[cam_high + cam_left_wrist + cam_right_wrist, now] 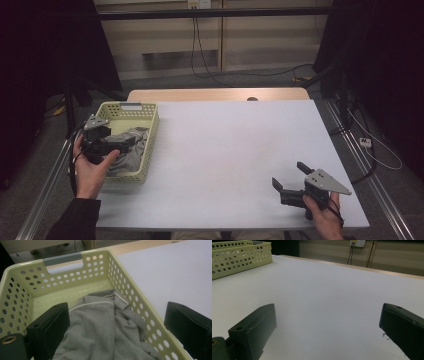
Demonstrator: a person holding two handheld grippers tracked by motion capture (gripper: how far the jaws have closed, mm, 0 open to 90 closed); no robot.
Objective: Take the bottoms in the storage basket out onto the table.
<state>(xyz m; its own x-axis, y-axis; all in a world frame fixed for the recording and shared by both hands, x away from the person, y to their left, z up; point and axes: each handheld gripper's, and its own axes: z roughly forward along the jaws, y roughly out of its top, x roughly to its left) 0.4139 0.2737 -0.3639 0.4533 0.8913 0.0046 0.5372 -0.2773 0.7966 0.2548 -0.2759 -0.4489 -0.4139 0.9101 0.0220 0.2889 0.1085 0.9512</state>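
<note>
One grey garment, crumpled, low inside a pale yellow-green basket with rows of round holes in its walls; bare basket floor at the far end beyond the cloth. Basket at the far left of the white bench, its long side along the left edge, a grey grip strip on the far wall's cut-out handle.

Left gripper held over the near half of the basket by the left hand, pointed right across the garment. Jaws spread wide in the left gripper view, one above the cloth inside the basket, the other outside the right wall over the bench; nothing between them but cloth and basket wall below. Contact with the cloth impossible to tell.

Right gripper at the near right of the bench, well apart from the basket, held by the right hand, grey three-cornered plate on top. Jaws wide open and empty, pointed left and slightly far across bare bench, basket corner at the far left of the right gripper view.

Beyond the bench: wood strip along the far edge, cables on the floor, dark curtains either side.
</note>
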